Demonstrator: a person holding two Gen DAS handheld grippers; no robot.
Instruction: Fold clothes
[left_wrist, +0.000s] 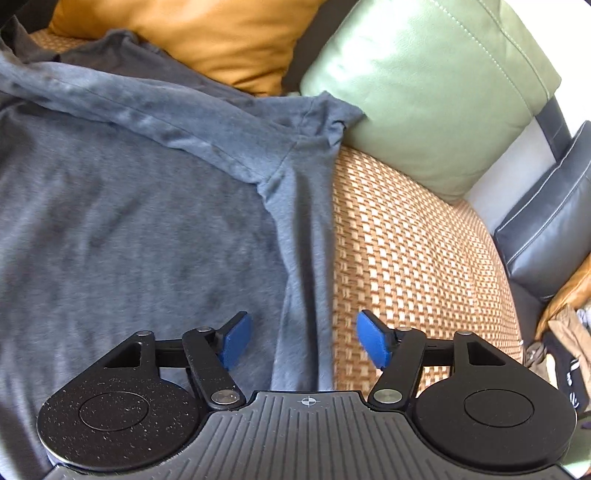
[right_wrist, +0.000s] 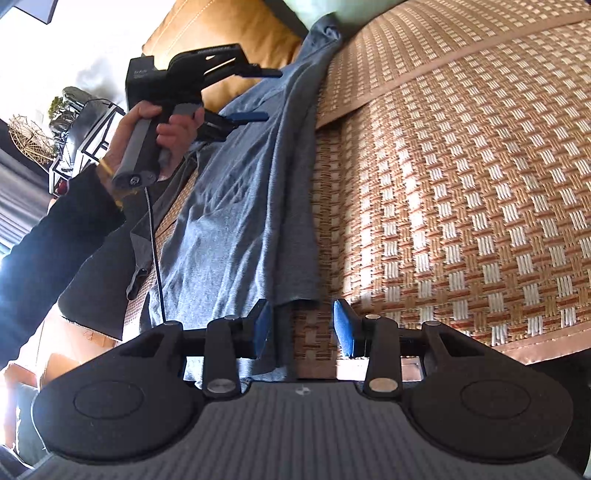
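A blue-grey T-shirt (left_wrist: 122, 221) lies spread on a woven rattan mat (left_wrist: 413, 258), one sleeve (left_wrist: 207, 125) folded across its top and its side edge (left_wrist: 306, 258) folded inward. My left gripper (left_wrist: 304, 341) hovers open over that folded edge, with nothing between its blue pads. In the right wrist view the same shirt (right_wrist: 236, 221) runs away from me along the mat (right_wrist: 461, 184). My right gripper (right_wrist: 301, 328) is open just above the shirt's hem corner and holds nothing. The left gripper (right_wrist: 260, 94), held by a hand (right_wrist: 147, 144), stands open over the far end of the shirt.
A mustard cushion (left_wrist: 207, 33) and a pale green cushion (left_wrist: 436, 85) lie at the mat's far edge. A dark leather armrest (left_wrist: 550, 229) is at the right. A dark grey garment (right_wrist: 110, 269) lies beside the shirt under a dark sleeve (right_wrist: 48, 258).
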